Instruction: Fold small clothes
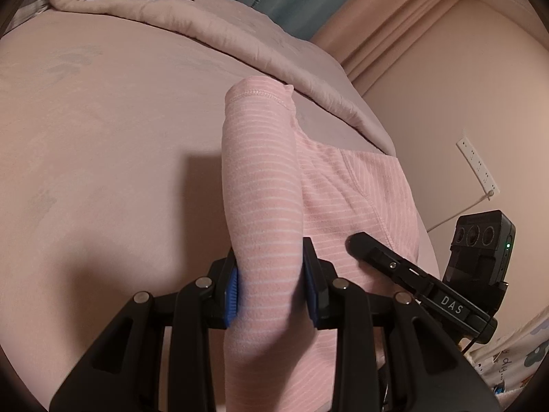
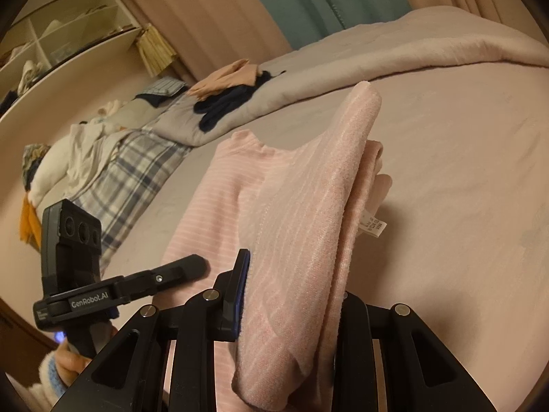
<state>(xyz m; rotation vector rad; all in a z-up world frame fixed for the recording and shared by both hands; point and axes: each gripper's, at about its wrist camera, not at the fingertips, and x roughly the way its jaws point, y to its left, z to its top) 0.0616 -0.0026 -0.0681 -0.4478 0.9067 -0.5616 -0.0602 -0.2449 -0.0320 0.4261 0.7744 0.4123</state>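
Observation:
A pink top with thin white stripes (image 1: 346, 192) lies on the bed sheet (image 1: 103, 137). My left gripper (image 1: 271, 285) is shut on one sleeve (image 1: 260, 178), which runs away from the jaws to its cuff. My right gripper (image 2: 291, 295) is shut on a bunched fold of the same top (image 2: 319, 206), lifted off the bed, with a white care label (image 2: 374, 225) hanging out. The top's body (image 2: 223, 189) lies flat to the left. Each view shows the other gripper beside the top: the right gripper in the left wrist view (image 1: 394, 261), the left gripper in the right wrist view (image 2: 164, 274).
A rolled-back duvet (image 2: 343, 55) crosses the far side of the bed, with dark (image 2: 223, 103) and peach (image 2: 226, 77) clothes on it. A plaid cloth (image 2: 137, 168) and a pile of clothes (image 2: 68, 158) lie at the left. Shelves (image 2: 61, 31) stand behind. A wall socket (image 1: 477, 161) is at the right.

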